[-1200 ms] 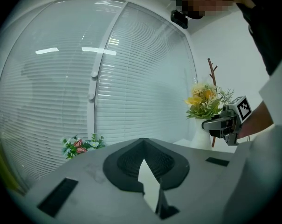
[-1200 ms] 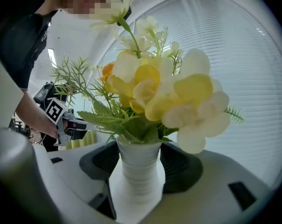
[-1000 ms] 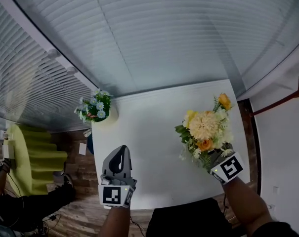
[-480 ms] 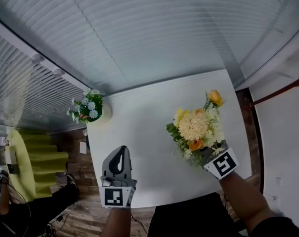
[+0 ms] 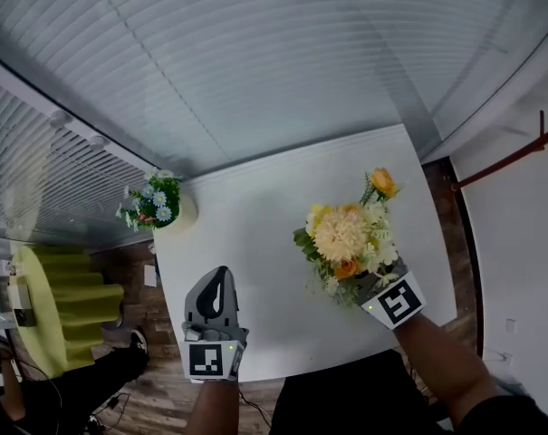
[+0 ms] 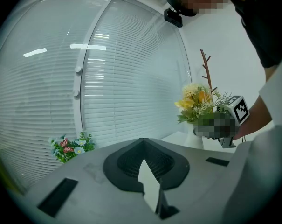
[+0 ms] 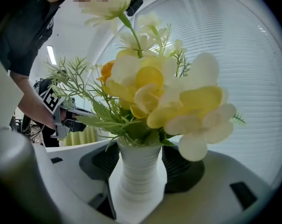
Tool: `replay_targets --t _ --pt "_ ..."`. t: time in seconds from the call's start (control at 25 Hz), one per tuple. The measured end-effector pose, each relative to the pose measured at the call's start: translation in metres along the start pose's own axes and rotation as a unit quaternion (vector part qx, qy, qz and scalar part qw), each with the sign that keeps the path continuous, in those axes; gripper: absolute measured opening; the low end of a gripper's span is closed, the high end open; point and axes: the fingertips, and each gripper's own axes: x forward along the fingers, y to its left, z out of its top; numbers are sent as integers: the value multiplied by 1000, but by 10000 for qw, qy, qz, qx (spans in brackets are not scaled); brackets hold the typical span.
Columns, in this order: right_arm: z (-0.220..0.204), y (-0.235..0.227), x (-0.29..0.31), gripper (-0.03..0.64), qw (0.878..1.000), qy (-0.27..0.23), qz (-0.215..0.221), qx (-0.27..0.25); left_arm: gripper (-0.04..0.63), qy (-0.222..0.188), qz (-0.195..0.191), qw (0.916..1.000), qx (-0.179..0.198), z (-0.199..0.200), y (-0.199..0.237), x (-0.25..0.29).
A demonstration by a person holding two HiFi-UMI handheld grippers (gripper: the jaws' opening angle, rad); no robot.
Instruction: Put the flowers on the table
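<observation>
Little has shifted in the past second: both tongs sit about where they were, while the head view itself has slid slightly. One white desk (image 5: pixel 255 243) carries two sets of flowers. The right tongs (image 5: pixel 375 288) pinch the white vase (image 7: pixel 137 176) of yellow and orange flowers (image 5: pixel 346 238) over the desk's right side; whether its base touches the desk I cannot tell. One small bunch (image 5: pixel 151 199) stands at the far left corner. The left tongs (image 5: pixel 216 284) are pressed together and empty, near the front edge.
</observation>
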Motion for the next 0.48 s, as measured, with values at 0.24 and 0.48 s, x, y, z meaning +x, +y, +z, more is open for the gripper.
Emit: replay_targets --t 0.24,0.48 --pt "2 8 -2 290 9999 -35 143 31 5 -54 23 10000 48 7 2 -7" --pt "2 13 -9 319 9997 -61 185 144 5 -69 49 9999 89 6 -1 -21"
